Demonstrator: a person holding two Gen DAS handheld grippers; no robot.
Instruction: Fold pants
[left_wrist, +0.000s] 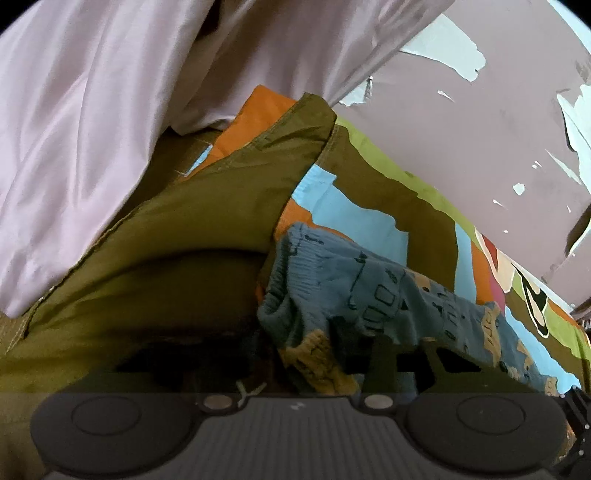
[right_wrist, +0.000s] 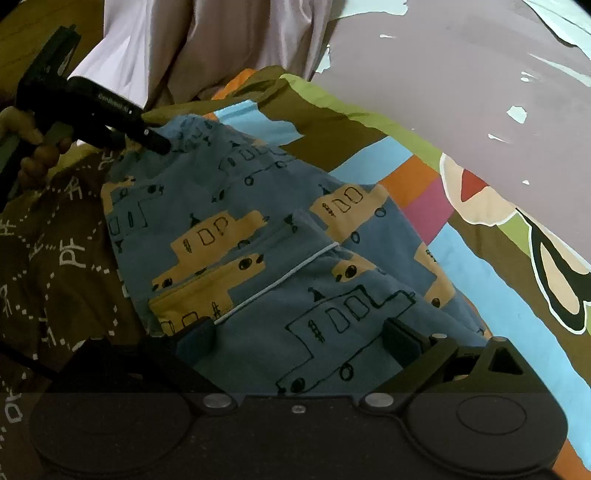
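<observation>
Bedsheet (right_wrist: 369, 155), big colour blocks, covers the whole surface; pale curtain (right_wrist: 229, 40) hangs at the far side, peeling wall (right_wrist: 461, 74) far right.

Pants (right_wrist: 280, 266): small blue pair with yellow bus print, lying mid-sheet, rumpled, ribbed waistband (left_wrist: 314, 266) bunched at the far-left end. Soft knit, light, floppy. It'll sag and drag if you lift from one point, so take it at two points along an edge or hem, not mid-panel. Not slippery, nothing fragile.

Your left gripper (right_wrist: 162, 146) is at that far-left waistband end, hand (right_wrist: 33, 147) on its handle. Left wrist view is dark down by the tips; the jaws look part closed with bunched fabric (left_wrist: 317, 354) between them, but I can't tell whether the pads actually bite.

Your right gripper (right_wrist: 299, 336) is at the near edge, jaws spread wide, fingers (right_wrist: 402, 339) resting either side of a flat stretch of cloth, pinching nothing. Close it on the near hem before you lift.
</observation>
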